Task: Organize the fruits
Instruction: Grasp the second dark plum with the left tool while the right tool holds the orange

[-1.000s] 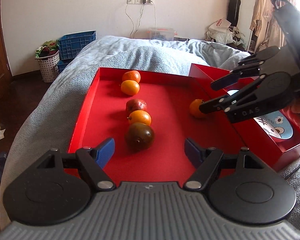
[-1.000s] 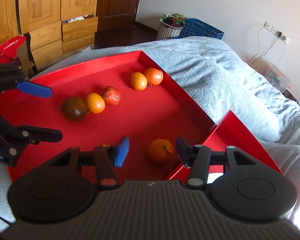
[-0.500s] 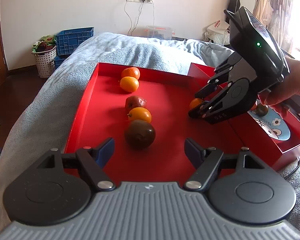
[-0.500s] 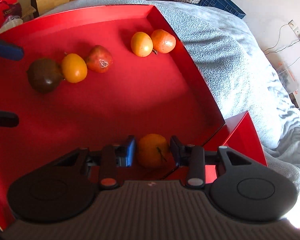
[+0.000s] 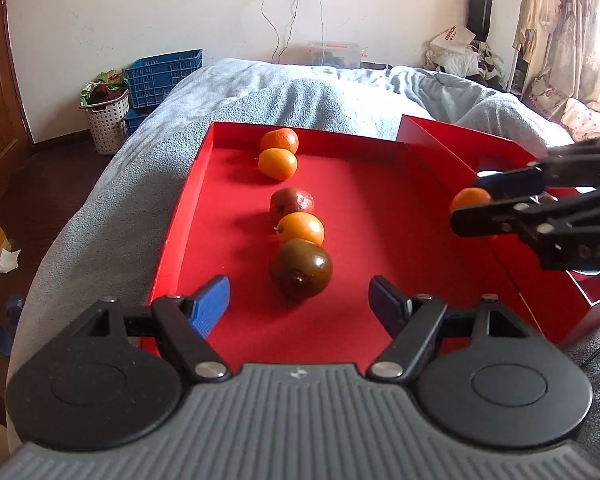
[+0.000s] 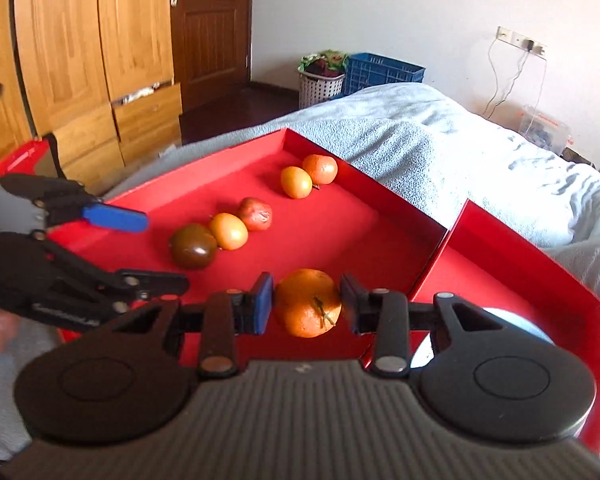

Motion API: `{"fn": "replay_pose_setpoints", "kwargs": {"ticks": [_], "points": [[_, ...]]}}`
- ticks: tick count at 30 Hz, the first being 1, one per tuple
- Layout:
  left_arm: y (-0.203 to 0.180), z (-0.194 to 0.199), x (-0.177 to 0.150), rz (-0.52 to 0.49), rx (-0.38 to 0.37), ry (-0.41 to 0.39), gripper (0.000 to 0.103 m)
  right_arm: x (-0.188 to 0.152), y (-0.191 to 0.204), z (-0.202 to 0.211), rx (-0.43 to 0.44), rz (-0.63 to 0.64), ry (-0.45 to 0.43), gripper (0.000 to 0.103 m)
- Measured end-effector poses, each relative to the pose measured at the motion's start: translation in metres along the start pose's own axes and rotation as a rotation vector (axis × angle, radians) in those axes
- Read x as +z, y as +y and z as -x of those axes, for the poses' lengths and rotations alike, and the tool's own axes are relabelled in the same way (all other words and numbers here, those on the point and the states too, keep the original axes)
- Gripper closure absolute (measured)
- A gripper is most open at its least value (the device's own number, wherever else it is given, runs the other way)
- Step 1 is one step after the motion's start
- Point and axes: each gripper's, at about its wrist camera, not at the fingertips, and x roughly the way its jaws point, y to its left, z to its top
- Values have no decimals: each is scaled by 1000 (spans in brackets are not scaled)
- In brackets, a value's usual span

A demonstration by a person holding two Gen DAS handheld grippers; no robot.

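A red tray (image 5: 380,216) lies on the bed with a row of fruit: a dark brown fruit (image 5: 301,270), an orange (image 5: 301,229), a red apple (image 5: 291,202), and two oranges (image 5: 278,163) at the far end. My right gripper (image 6: 306,304) is shut on an orange (image 6: 308,302) and holds it above the tray's right edge; it also shows in the left wrist view (image 5: 470,204). My left gripper (image 5: 298,304) is open and empty, just short of the dark fruit.
A second red box (image 6: 540,280) with a white and blue plate (image 6: 520,324) adjoins the tray on the right. Grey blanket (image 5: 300,92) surrounds both. A laundry basket (image 5: 106,120) and blue crates (image 5: 162,76) stand on the floor at the far left.
My right gripper closed on the lone orange at the tray's right side and lifted it off the tray floor. My left gripper stayed open and nearly still.
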Motion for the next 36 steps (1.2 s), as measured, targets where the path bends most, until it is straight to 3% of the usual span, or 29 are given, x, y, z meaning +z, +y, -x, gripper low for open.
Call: {"fn": "replay_pose_setpoints", "kwargs": {"ticks": [7, 15, 22, 25, 26, 28, 36], "points": [[-4, -13, 3, -30, 15, 32, 24, -27, 9, 9, 17, -140, -65, 63], [-3, -27, 7, -42, 42, 51, 30, -37, 17, 15, 11, -155, -152, 63], [-3, -27, 14, -40, 31, 85, 34, -43, 18, 16, 4, -169, -161, 63], [-8, -29, 18, -84, 55, 92, 35, -43, 18, 19, 5, -173, -170, 63], [-10, -32, 19, -94, 58, 101, 36, -44, 18, 20, 4, -174, -172, 63], [-11, -37, 19, -98, 44, 122, 56, -44, 18, 22, 4, -176, -178, 63], [-9, -33, 17, -77, 34, 104, 58, -48, 20, 26, -5, -156, -198, 63]]}}
